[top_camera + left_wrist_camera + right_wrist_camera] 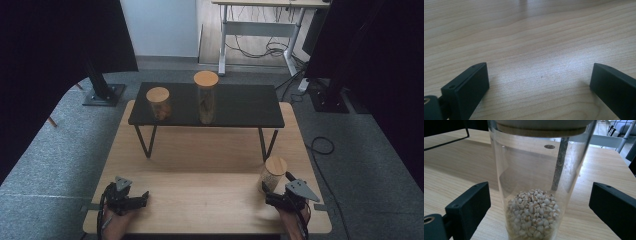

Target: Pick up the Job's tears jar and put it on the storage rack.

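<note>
A glass jar (273,173) with a cork lid stands on the wooden table (200,160) at the front right. In the right gripper view the jar (537,185) holds pale grains at its bottom and stands between the open jaws of my right gripper (540,207), untouched by either one. In the high view that right gripper (272,196) sits just behind the jar near the front edge. My left gripper (142,197) rests at the front left, its jaws wide apart over bare wood (541,77). Two more cork-lidded jars, a short one (158,103) and a tall one (206,96), stand on a low black shelf (240,107).
The black shelf stands on thin metal legs (146,141) across the far half of the table. Beyond the table are grey carpet, black stand bases (103,94), a white desk frame (260,30) and loose cables (320,145) on the floor.
</note>
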### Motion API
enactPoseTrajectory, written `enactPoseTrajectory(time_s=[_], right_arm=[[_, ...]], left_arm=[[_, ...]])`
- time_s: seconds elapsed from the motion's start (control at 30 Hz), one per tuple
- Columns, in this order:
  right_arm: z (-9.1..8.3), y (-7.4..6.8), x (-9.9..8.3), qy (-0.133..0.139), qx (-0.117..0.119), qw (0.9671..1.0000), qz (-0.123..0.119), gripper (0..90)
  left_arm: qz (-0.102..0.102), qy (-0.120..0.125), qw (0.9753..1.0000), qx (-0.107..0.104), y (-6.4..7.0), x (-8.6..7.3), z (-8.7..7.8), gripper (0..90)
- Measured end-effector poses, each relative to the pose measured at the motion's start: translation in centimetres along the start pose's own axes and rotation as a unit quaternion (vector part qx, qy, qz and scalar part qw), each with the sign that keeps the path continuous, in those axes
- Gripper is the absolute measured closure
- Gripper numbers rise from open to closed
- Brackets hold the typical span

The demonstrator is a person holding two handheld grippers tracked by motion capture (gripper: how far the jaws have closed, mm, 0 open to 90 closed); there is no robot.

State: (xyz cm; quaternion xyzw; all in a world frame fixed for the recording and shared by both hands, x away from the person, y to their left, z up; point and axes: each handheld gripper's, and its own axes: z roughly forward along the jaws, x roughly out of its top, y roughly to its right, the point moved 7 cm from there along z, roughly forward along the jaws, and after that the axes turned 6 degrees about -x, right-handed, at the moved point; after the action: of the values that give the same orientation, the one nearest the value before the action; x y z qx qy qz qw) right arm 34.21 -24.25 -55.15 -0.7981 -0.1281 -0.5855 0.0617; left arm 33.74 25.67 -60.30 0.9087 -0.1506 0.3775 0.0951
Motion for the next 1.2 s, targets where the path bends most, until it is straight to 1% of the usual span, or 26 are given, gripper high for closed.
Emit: enactPoseTrajectory(time_s=[0.43,0.7,0.83,1.03,1.1,1.2], right_arm=[[1.0,-0.1,0.0,-0.005,0.001,1.0000,0.000,5.2],[1.5,-0.2,-0.1,-0.009,0.005,0.9999,0.003,8.1],[1.7,-0.1,-0.2,-0.013,0.009,0.9999,0.007,10.9],[1.9,-0.1,-0.3,-0.018,0.016,0.9996,0.017,17.7],[1.9,-0.2,-0.3,-0.018,0.020,0.9994,0.020,19.1],[1.9,-0.3,-0.3,-0.017,0.032,0.9990,0.024,23.7]], left_arm=[[0.000,0.000,1.0000,0.000,0.0,0.0,0.0,2.1],[0.001,0.000,1.0000,-0.001,0.0,0.0,0.0,2.0],[0.000,0.001,1.0000,-0.001,0.0,0.0,0.0,2.0],[0.001,0.000,1.0000,-0.001,0.0,0.0,0.0,2.1],[0.001,0.000,1.0000,-0.001,0.0,0.0,0.0,2.1],[0.000,0.001,1.0000,-0.001,0.0,0.0,0.0,2.1]])
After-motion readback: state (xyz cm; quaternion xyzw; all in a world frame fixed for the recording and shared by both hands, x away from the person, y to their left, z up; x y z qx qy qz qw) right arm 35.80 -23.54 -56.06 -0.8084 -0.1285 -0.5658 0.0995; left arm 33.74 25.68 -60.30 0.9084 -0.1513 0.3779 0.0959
